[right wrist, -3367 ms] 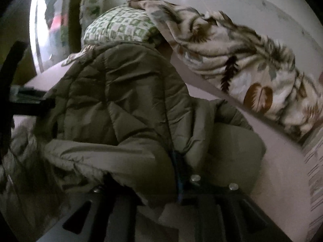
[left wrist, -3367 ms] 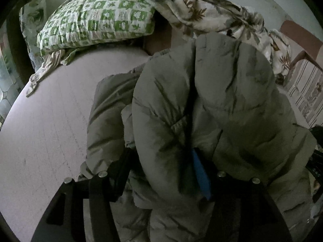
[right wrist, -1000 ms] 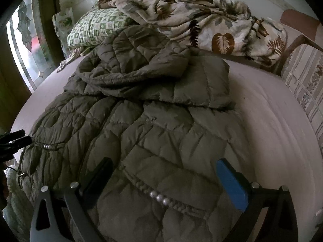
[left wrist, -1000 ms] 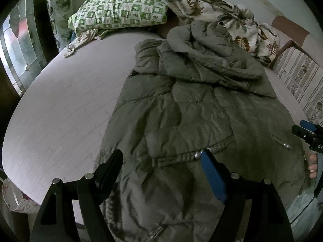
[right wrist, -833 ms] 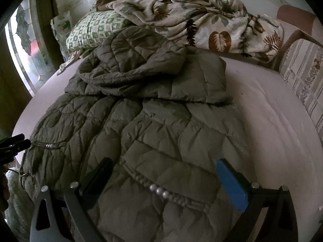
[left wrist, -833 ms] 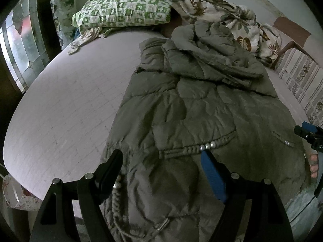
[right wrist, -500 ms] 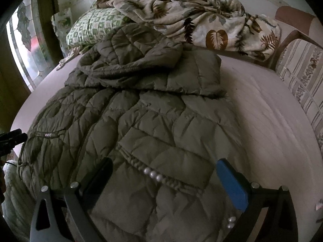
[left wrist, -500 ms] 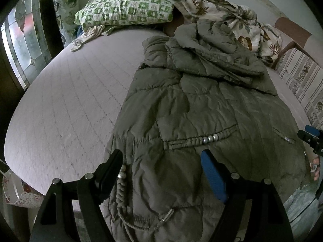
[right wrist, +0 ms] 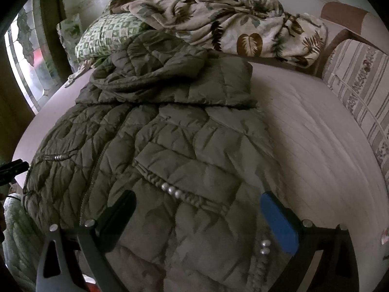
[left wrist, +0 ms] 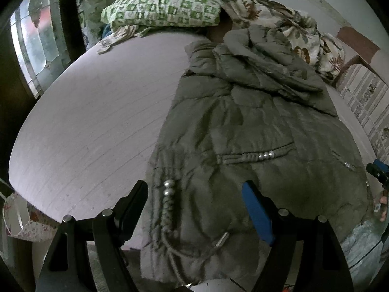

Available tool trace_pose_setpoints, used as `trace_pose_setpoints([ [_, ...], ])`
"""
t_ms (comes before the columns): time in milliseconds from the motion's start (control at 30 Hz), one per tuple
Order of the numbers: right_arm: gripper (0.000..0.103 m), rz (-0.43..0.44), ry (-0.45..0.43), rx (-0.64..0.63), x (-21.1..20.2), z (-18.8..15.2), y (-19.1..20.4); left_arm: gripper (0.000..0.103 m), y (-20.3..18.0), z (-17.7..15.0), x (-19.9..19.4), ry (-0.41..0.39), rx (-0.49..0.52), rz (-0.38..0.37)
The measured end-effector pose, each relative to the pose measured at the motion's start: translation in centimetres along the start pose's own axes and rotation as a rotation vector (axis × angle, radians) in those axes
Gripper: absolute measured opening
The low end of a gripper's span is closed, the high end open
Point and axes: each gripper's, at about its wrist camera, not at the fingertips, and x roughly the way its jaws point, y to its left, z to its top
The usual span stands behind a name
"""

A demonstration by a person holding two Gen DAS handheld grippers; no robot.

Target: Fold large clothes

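Note:
An olive quilted coat (left wrist: 231, 133) lies lengthwise on the bed (left wrist: 97, 121), its hem drooping over the near edge. At the far end its hood and upper part (right wrist: 155, 60) are folded down onto the body. My left gripper (left wrist: 194, 202) hovers open over the hem's left corner, gripping nothing. Over the hem's right part (right wrist: 194, 160) my right gripper (right wrist: 199, 214) is also open and holds nothing. Each gripper's tip shows at the edge of the other's view: the right gripper's (left wrist: 376, 170), the left gripper's (right wrist: 12, 168).
A green checked pillow (left wrist: 163, 7) and a leaf-print blanket (right wrist: 243, 24) lie at the bed's far end. A striped cushion (right wrist: 359, 92) borders the right side. A window (left wrist: 31, 48) is at the left. Bare mattress (right wrist: 316, 133) flanks the coat.
Both grippers, earlier shut on the coat's lifted upper part, have let go and drawn back toward the near edge. The hem has come into view under them.

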Motion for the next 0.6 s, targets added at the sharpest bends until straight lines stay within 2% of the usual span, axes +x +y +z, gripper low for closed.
trace_pose_setpoints([
  [200, 0.103, -0.007, 0.012, 0.010, -0.4, -0.8, -1.1, 0.080, 2.2, -0.8, -0.2, 0.030, -0.036, -0.002],
  [400, 0.103, -0.026, 0.039, 0.032, -0.2, -1.6, -2.8, 0.080, 4.4, -1.7, 1.5, 0.135, -0.064, -0.036],
  [600, 0.103, -0.050, 0.071, 0.065, -0.5, -2.4, -5.0, 0.080, 5.4, -3.1, 3.7, 0.243, -0.101, -0.122],
])
